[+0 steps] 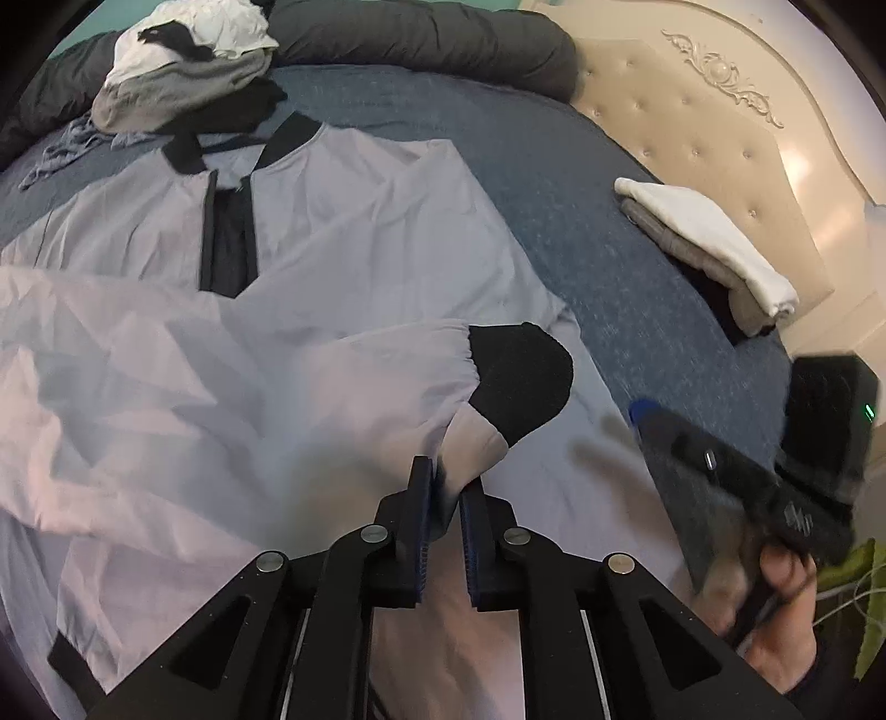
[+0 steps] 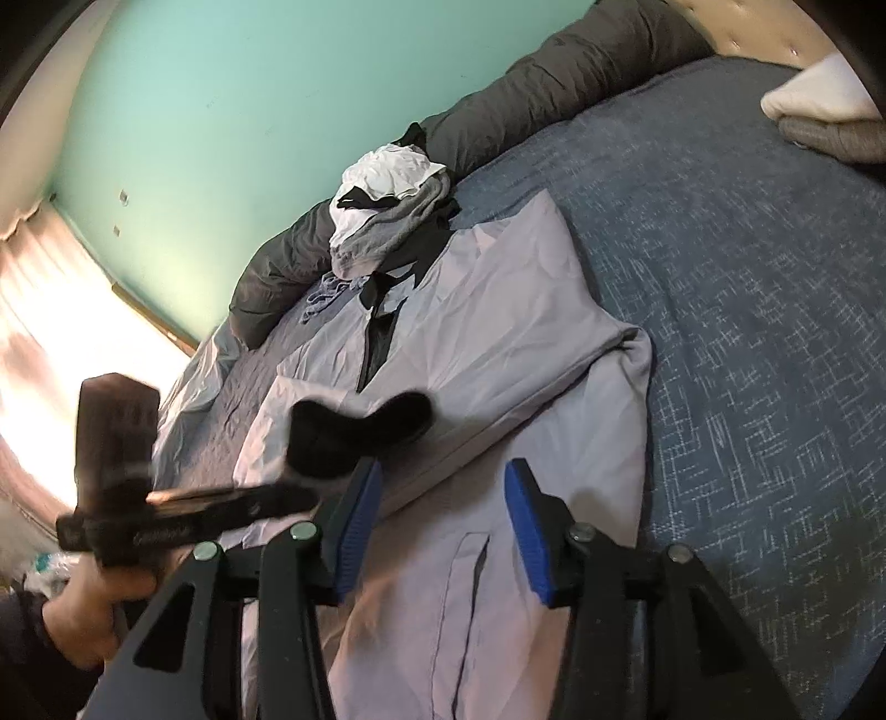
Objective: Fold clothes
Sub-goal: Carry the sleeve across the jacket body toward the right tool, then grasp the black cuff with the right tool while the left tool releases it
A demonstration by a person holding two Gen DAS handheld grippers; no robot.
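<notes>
jacket (image 1: pixel 360 232) lies on the bed (image 1: pixel 637 266), your left gripper (image 1: pixel 443 490) pinching its sleeve (image 1: pixel 310 387) near the black cuff (image 1: pixel 520 376), right gripper (image 2: pixel 443 487) spread over the hem side.

No legible text, label, brand or number is found; pale lettering on the left gripper (image 2: pixel 166 526) body is too blurred to be read.

A blue patterned bedspread (image 2: pixel 747 288) covers the bed. A dark rolled duvet (image 1: pixel 432 39) lies at twelve o'clock, a cream tufted headboard (image 1: pixel 720 111) at two o'clock, beside a turquoise wall (image 2: pixel 249 83).
</notes>
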